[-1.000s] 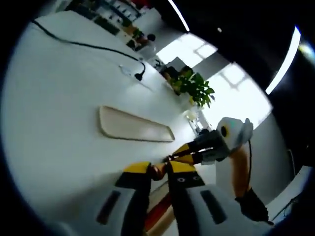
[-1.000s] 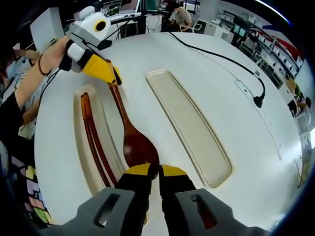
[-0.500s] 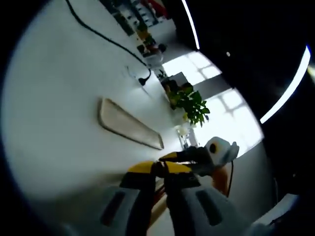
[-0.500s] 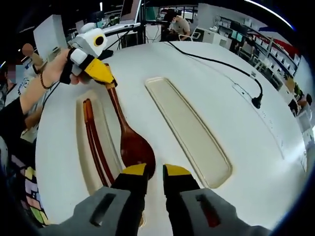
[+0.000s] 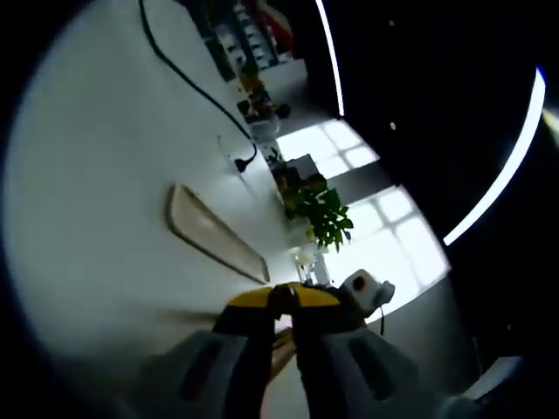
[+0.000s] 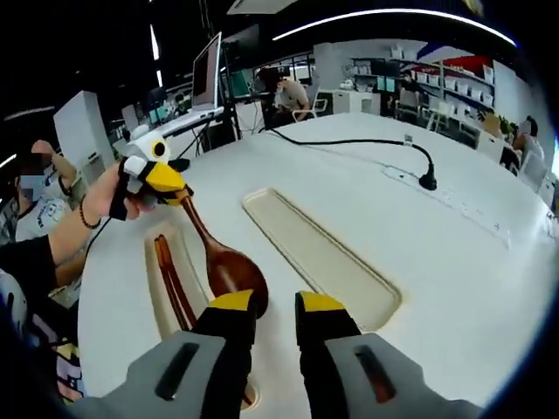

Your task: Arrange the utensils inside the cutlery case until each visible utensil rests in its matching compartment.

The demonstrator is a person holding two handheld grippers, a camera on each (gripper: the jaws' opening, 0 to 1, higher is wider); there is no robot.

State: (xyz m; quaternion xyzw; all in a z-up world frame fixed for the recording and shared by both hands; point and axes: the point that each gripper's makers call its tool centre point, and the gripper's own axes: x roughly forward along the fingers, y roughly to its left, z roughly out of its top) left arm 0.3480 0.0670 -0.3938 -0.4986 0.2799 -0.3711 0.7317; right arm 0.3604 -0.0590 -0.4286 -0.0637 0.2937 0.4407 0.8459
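Spoon (image 6: 229, 268) in left claw (image 6: 179, 194) — lifted

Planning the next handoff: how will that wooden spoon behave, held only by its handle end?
The wooden spoon looks rigid, so it probably won't flex. The left gripper grips its handle tip, so the broad bowl may droop or swing. Its glossy finish may slip.

A glossy reddish-brown wooden spoon (image 6: 229, 270) and a pair of darker red-brown chopsticks (image 6: 174, 285) lie against a pale cream cutlery tray (image 6: 158, 297). A second long cream tray (image 6: 319, 259) matches it, both on the plain white table (image 6: 454, 262). The right tongs (image 6: 272, 306) and the left tongs (image 6: 173, 185) have bright yellow tips on grey bodies. A black cable (image 6: 354, 139) crosses the white top.
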